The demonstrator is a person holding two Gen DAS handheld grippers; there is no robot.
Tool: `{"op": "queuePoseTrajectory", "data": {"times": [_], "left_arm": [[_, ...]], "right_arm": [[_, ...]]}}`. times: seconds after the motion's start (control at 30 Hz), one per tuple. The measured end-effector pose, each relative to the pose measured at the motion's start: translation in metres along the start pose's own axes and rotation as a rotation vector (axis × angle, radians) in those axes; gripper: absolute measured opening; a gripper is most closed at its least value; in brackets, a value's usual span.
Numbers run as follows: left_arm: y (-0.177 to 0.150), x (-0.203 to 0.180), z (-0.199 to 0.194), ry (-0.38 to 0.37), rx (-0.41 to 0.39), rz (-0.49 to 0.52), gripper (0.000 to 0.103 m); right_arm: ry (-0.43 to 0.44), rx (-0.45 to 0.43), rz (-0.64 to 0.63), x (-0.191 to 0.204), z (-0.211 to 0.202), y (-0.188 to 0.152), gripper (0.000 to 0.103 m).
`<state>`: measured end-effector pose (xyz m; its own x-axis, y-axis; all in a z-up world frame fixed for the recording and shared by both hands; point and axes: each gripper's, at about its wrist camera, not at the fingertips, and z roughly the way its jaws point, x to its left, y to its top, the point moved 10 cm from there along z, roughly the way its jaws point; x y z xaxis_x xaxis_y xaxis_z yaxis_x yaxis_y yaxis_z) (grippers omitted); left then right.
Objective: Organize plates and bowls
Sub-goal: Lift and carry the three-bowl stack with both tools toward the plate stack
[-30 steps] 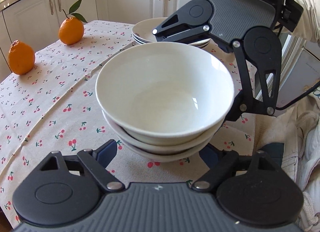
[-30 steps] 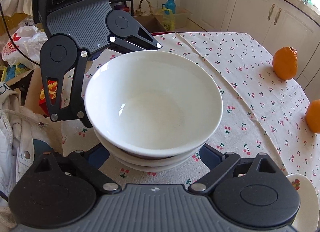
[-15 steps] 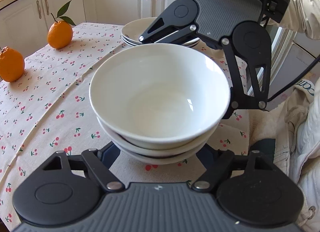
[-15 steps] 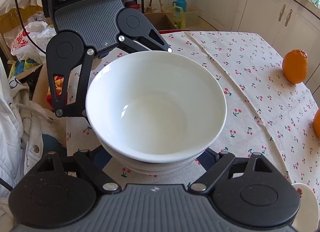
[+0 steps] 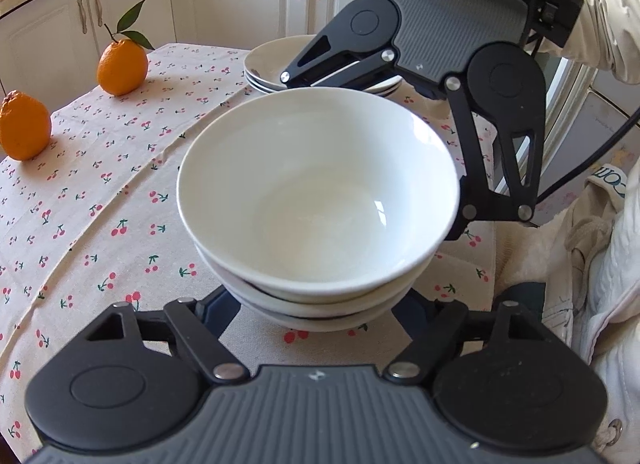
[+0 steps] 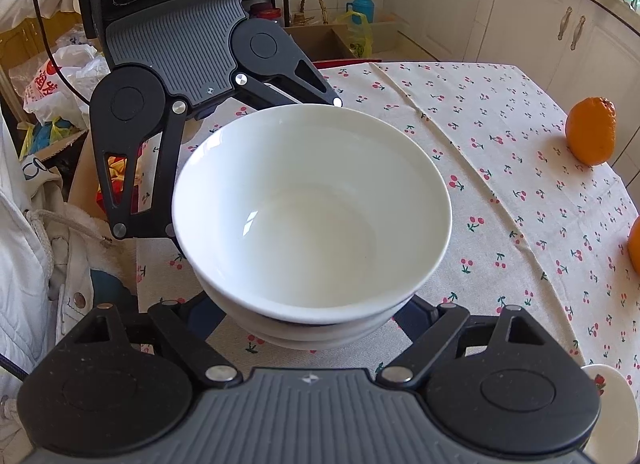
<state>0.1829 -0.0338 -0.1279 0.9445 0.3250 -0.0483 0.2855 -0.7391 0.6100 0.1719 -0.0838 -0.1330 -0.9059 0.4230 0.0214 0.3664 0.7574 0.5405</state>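
- Compared with a second ago: narrower across the jaws of the left gripper (image 5: 318, 314), closing at this moment with the stack of bowls (image 5: 320, 200) between them; no shift of the stack on the tablecloth (image 5: 100, 184).
- Left pads (image 5: 218, 310): drawn in against the flanks of the lowest bowl, as far as the overhanging rims let it be seen; read as a clamp low on the stack.
- Right gripper (image 6: 312, 316): set from the opposite side, with jaws wide apart and straddling the same stack near its base. Cannot tell whether pressing or merely beside, since the tips are hidden under the bowls.
- Location of the stack: three nested white bowls, upright, near the table edge closest to the person, between the two grippers. Well apart from a second pile of white dishes (image 5: 272, 64) farther along the table, and from two oranges (image 5: 122, 66).
- Handling, as judged: glazed ceramic, so stiff, smooth, slippery against the pads and breakable if dropped; probably fairly heavy as a set of three.
- Nested but not locked together, so liable to slide or rattle if tilted.
- Best hold: low, on the bottom bowl beneath the flare, from two opposing sides, so as to carry the upper bowls along.
- Best kept level and lifted slowly, well inside the table edge.
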Motion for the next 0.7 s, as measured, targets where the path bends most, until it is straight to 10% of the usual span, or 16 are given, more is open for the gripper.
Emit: {"op": "queuePoseTrajectory", "data": {"times": [0.7], "left_arm": [[0.061,-0.035,0.003,0.048,-0.019,0.044,0.081]], "right_arm": [[-0.062,-0.056,-0.003,-0.009,-0.061,-0.029,0.091]]}}
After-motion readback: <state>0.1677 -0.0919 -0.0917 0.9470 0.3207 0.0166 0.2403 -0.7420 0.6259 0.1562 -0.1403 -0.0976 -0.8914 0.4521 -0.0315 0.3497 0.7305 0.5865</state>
